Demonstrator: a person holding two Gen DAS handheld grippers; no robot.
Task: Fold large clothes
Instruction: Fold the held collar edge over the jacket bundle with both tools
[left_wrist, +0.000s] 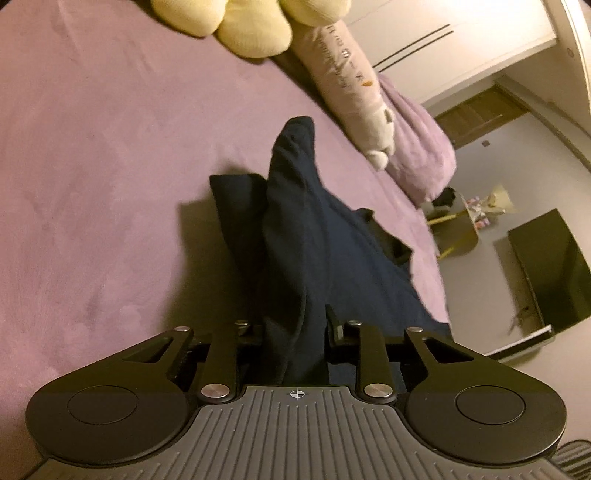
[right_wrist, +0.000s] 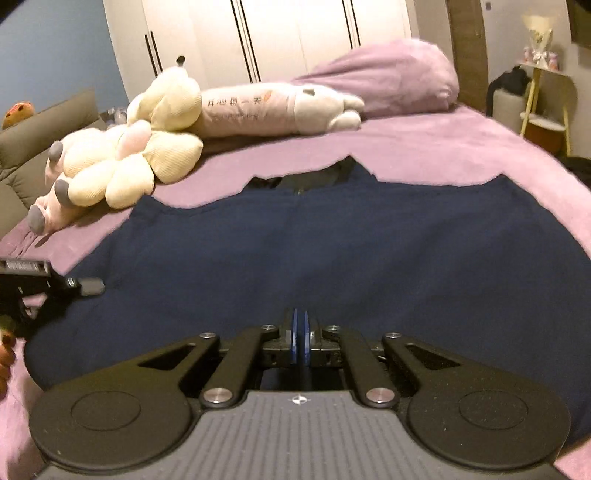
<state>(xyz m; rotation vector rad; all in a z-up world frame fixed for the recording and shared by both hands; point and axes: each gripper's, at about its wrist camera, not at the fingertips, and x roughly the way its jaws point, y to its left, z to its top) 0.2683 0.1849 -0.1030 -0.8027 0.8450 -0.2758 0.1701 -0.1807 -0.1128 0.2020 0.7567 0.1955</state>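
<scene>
Garment: a navy garment (right_wrist: 314, 251) is lying spread across the purple bed (right_wrist: 424, 147), one part bunched and lifting.
Left tongs (left_wrist: 295, 332): pinching a thick fold of that cloth.
Right tongs (right_wrist: 300, 334): pressed together at the near hem, seemingly nipping cloth.
Risk: the bunched fold is likely slipping if pulled unevenly, dragging the flat part into wrinkles.
Edges: plush toys (right_wrist: 122, 162) are crowding the far left; the bed's right edge is falling away near the garment.
Room: open sheet is lying leftward.
</scene>
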